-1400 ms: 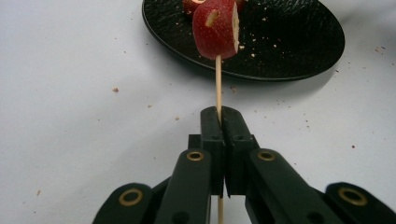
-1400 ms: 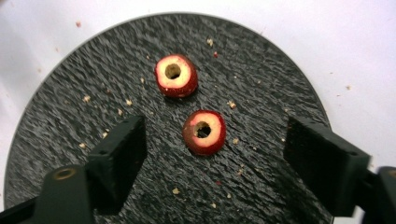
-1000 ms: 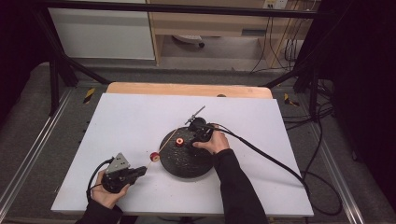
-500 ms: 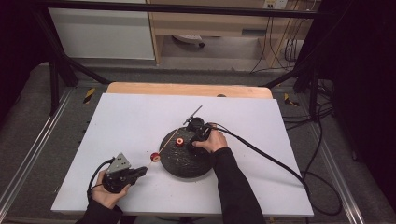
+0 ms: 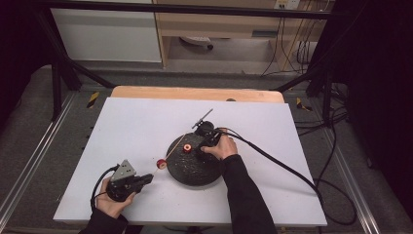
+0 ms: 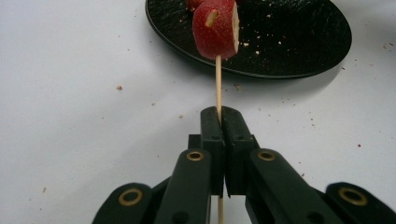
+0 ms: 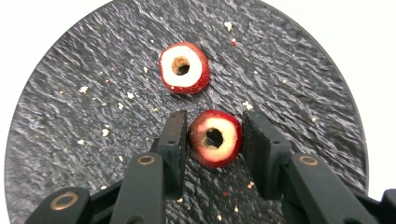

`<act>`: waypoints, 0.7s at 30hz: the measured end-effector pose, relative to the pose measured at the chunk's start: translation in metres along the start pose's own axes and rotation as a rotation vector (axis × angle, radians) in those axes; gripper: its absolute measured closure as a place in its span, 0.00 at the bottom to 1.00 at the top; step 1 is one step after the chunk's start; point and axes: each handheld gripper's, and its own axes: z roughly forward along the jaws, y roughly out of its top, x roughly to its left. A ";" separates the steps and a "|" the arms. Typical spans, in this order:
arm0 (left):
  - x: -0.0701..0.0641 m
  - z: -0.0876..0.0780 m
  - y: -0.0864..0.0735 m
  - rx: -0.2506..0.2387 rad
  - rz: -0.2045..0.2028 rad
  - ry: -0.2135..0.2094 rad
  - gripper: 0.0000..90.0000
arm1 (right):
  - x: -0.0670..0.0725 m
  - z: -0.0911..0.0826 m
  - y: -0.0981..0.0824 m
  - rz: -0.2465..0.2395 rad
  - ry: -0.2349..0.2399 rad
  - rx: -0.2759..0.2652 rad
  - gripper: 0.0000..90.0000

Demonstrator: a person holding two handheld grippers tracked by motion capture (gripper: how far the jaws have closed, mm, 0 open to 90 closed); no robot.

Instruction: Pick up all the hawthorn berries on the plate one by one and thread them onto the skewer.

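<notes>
Rough matt black plate (image 7: 70, 116), wooden skewer (image 6: 218, 79)

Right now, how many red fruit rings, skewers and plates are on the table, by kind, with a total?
Red fruit rings: 3, namely one on the skewer, one loose on the plate, one between the right gripper jaws.
Wooden skewer: 1, in the left gripper.
Black plate: 1.
Total: 5.

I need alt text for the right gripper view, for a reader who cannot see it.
The right hand-held gripper clamps a red fruit ring with a hollow core, on a dark textured plate. A second fruit ring lies flat just beyond it, among pale crumbs.
</notes>
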 end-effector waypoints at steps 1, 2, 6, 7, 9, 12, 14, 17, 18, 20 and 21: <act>0.000 0.000 0.000 0.000 -0.001 0.001 0.98 | 0.001 -0.002 0.000 0.006 -0.003 -0.003 0.69; 0.000 0.000 0.000 0.000 -0.001 0.001 0.98 | 0.001 -0.005 -0.001 0.006 -0.001 -0.016 0.69; -0.001 0.000 0.000 0.001 -0.001 0.001 0.98 | 0.003 -0.014 -0.005 0.031 0.008 -0.054 0.69; -0.001 0.000 0.000 0.001 0.000 0.001 0.98 | 0.004 -0.016 -0.006 0.037 0.007 -0.060 0.69; -0.001 0.000 0.000 0.001 0.000 0.002 0.98 | 0.004 -0.021 -0.009 0.046 0.007 -0.075 0.69; -0.002 0.000 0.000 0.001 0.002 0.002 0.98 | 0.006 -0.027 -0.014 0.075 0.021 -0.111 0.69; -0.002 0.000 0.000 0.001 0.003 0.001 0.98 | 0.007 -0.031 -0.017 0.089 0.029 -0.138 0.69; -0.003 0.000 0.001 -0.001 0.003 0.000 0.98 | 0.010 -0.035 -0.024 0.110 0.050 -0.191 0.69; -0.003 0.000 0.001 -0.001 0.004 -0.001 0.98 | 0.012 -0.036 -0.026 0.116 0.054 -0.207 0.69; -0.003 0.000 0.001 -0.001 0.005 -0.002 0.98 | 0.015 -0.038 -0.031 0.126 0.058 -0.235 0.69; -0.003 0.000 0.001 -0.001 0.004 -0.002 0.98 | 0.016 -0.038 -0.034 0.125 0.063 -0.252 0.69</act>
